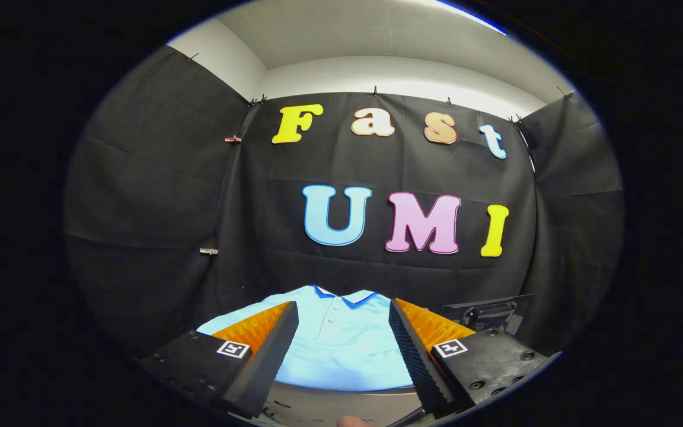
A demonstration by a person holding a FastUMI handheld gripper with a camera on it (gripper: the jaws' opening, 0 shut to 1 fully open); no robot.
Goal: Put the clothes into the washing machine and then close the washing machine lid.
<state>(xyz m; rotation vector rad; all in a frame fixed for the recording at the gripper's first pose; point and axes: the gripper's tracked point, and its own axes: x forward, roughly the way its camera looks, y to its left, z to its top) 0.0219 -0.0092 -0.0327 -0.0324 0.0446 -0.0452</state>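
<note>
Gripper [342,317] poised above a light blue polo shirt [341,350].
Fingers spread apart, gripping nothing; shirt lies flat between and just beyond them.

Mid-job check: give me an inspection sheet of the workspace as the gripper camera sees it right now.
Surface: a pale surface shows just under the fingers, near the shirt's front edge.
Job's things: a light blue polo shirt lies spread flat, collar away from the camera, buttons visible, seen between and beyond the fingers. A dark boxy object sits beyond the right finger; whether it is the washing machine cannot be told.
Clutter: nothing seen.
Grippers: the gripper is open, fingers wide apart above the shirt, not pressing on it.
Cables: nothing seen.
Surroundings: black cloth wall clipped up on three sides, white wall and ceiling above.
</note>
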